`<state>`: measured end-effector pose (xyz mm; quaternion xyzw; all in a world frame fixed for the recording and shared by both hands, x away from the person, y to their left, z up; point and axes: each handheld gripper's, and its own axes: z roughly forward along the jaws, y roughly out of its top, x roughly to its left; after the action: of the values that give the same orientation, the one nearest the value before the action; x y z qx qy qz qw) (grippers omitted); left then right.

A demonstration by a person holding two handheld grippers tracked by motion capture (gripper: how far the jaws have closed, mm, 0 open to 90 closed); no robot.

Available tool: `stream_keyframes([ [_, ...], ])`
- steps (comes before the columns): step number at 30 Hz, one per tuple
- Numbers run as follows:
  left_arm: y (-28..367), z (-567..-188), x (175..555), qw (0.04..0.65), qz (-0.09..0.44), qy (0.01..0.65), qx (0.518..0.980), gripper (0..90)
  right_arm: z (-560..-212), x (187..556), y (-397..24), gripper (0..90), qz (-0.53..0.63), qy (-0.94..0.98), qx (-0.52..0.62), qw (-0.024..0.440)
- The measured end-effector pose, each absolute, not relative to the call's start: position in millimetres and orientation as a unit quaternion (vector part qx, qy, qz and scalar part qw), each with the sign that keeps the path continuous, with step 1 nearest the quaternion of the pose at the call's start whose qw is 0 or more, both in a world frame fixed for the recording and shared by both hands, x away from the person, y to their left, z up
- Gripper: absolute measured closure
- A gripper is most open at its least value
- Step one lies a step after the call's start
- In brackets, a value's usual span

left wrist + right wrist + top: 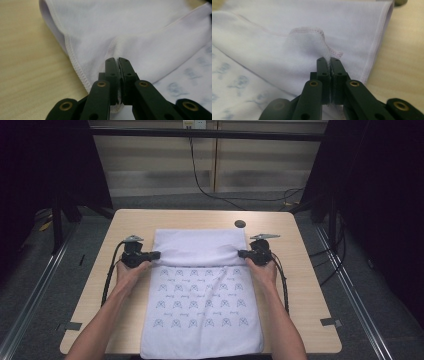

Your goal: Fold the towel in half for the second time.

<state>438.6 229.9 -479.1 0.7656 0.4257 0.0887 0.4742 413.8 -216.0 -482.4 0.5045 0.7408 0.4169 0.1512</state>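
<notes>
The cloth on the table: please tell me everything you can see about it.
The cloth is white, soft fabric with stitched hems and rows of small blue-grey prints. It lies flat on the wooden table, its far part folded back over itself, plain side up. The left gripper and right gripper each pinch the folded edge.

Lab, black frame (200, 132), trailing cables (210, 190)

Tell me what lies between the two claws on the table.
In the high view, the folded-over far part of the white printed cloth spans the whole stretch from the left claw to the right claw; each pinches one edge.
</notes>
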Motion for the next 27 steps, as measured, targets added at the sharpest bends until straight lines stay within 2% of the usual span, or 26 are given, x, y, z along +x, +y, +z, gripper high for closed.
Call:
stream_keyframes([
  [4,239.4,-435.0,414.8,0.52,0.1,0.387,0.755,86.8,-439.5,393.9,-227.7,87.5,0.471,0.726,0.468,0.178],
  [8,243.8,-395.2,373.9,0.553,0.115,0.335,0.754,86.7,-397.8,357.4,-235.4,87.3,0.505,0.722,0.427,0.203],
  [14,254.3,-378.0,311.2,0.564,0.116,0.292,0.764,86.6,-369.9,284.6,-240.3,87.2,0.529,0.734,0.369,0.213],
  [17,254.4,-401.4,284.7,0.548,0.098,0.292,0.778,86.4,-385.1,254.1,-239.5,87.1,0.515,0.754,0.358,0.196],
  [22,250.6,-456.5,257.7,0.513,0.046,0.301,0.802,86.1,-443.5,219.1,-235.3,86.7,0.469,0.788,0.371,0.147],
  [27,255.8,-475.3,237.4,0.489,0.016,0.301,0.819,85.0,-475.1,189.7,-235.0,83.3,0.454,0.799,0.382,0.105],
])
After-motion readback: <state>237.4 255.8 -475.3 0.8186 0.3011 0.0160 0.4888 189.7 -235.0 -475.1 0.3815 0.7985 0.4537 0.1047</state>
